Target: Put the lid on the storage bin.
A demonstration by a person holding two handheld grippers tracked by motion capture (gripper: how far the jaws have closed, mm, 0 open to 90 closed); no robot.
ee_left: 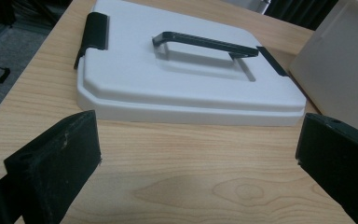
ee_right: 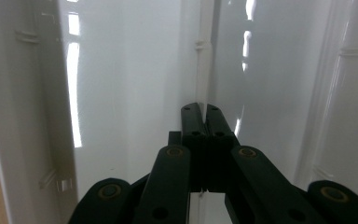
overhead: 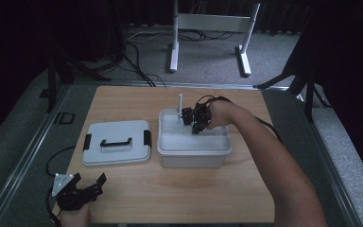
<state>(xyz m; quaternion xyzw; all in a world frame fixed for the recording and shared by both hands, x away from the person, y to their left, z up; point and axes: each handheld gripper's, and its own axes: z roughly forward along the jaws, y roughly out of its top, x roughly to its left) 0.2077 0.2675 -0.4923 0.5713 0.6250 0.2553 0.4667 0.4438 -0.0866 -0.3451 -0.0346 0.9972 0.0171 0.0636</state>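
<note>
An open white plastic box [overhead: 194,150] stands mid-table, and its white lid [overhead: 116,142] with a black handle and clips lies flat to its left. My right gripper [overhead: 189,118] reaches down into the box. In the right gripper view its jaws [ee_right: 200,109] are pressed together on a thin white panel [ee_right: 204,56] seen edge-on, with the box's wall [ee_right: 135,70] around it. The panel's top [overhead: 180,101] sticks up above the box's far rim. My left gripper [overhead: 90,178] rests at the near left edge, open, facing the lid [ee_left: 191,84] with nothing between its jaws [ee_left: 198,140].
The box's corner [ee_left: 340,60] shows at the right of the left gripper view. Bare wooden table [overhead: 179,194] lies in front of the box and lid. A white stand frame [overhead: 208,28] and cables are on the floor beyond the table.
</note>
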